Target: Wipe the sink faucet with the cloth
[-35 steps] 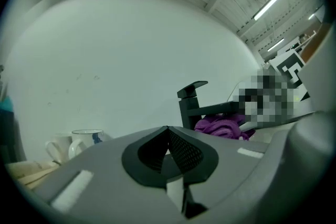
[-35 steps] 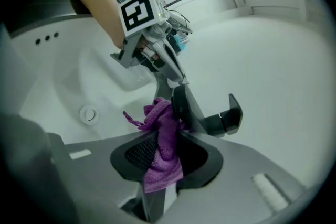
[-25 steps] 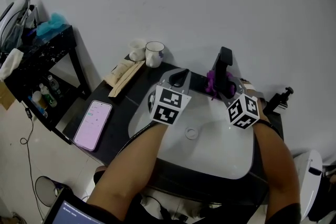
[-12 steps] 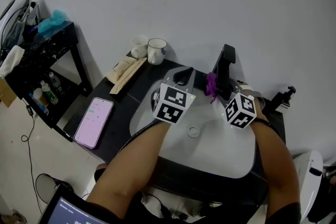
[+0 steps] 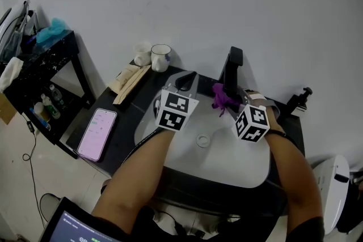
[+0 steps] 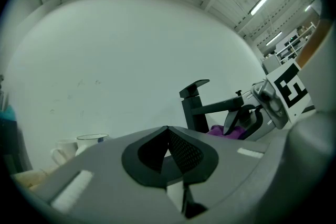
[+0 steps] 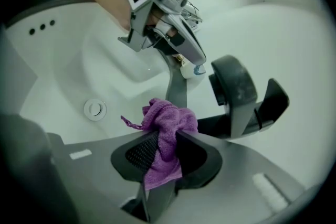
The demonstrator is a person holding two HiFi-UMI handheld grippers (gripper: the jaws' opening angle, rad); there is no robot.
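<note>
The right gripper has its jaws clamped on a purple cloth. A bunch of cloth stands up above the jaw tips and a flat tail hangs down between the pads. In the head view this gripper sits over the back right part of the sink, with the cloth just in front of the black faucet. In the left gripper view the cloth lies right under the faucet's spout. Whether it touches the spout cannot be told.

The left gripper has its jaws together at the tips with nothing between them. It is held over the back left part of the sink, and its jaws point toward the wall. It is near the right gripper but apart from it, and the faucet stands behind the gap between them.

The sink is white and set into a black counter. Its drain lies in the middle of the basin, below and between the two grippers.

Two cups stand side by side on the counter against the wall, left of the faucet. A few flat pale packets lie just in front of them. A phone lies flat, screen lit, at the counter's left front. A dark pump bottle stands at the far right of the counter. A black shelf with bottles and cloths stands to the left of the counter.
</note>
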